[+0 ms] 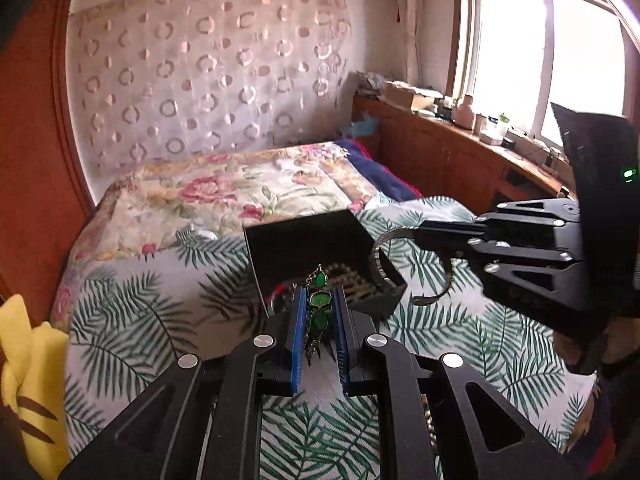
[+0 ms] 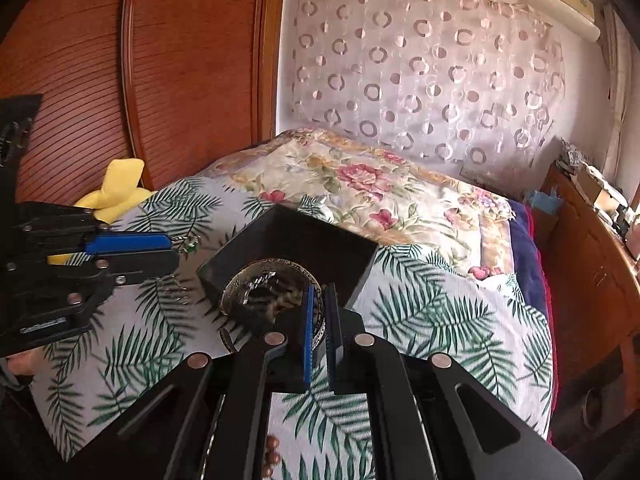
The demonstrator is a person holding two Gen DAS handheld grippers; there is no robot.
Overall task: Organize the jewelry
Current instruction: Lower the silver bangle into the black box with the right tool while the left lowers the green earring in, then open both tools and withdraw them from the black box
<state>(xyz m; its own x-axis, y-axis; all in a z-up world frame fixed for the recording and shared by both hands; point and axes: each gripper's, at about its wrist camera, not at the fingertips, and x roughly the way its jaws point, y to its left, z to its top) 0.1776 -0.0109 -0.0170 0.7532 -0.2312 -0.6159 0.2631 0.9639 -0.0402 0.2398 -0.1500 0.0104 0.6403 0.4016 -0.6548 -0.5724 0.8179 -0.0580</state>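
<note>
A black open box (image 1: 308,248) sits on the palm-print bedspread and holds beaded jewelry (image 1: 352,280). My left gripper (image 1: 319,312) is shut on a green-stone pendant piece (image 1: 319,304) with dangling chains, held just in front of the box. My right gripper (image 2: 319,316) is shut on a silver bangle (image 2: 256,280), held over the box's near edge (image 2: 288,232). In the left wrist view the bangle (image 1: 400,272) hangs from the right gripper's tips (image 1: 420,236) beside the box. The left gripper (image 2: 168,248) shows at the left of the right wrist view.
A flowered quilt (image 1: 240,192) lies folded behind the box. A yellow plush toy (image 1: 28,380) sits at the bed's left. A wooden headboard (image 2: 180,80) stands behind. A cluttered wooden cabinet (image 1: 460,148) runs under the window on the right. Brown beads (image 2: 272,452) lie under my right gripper.
</note>
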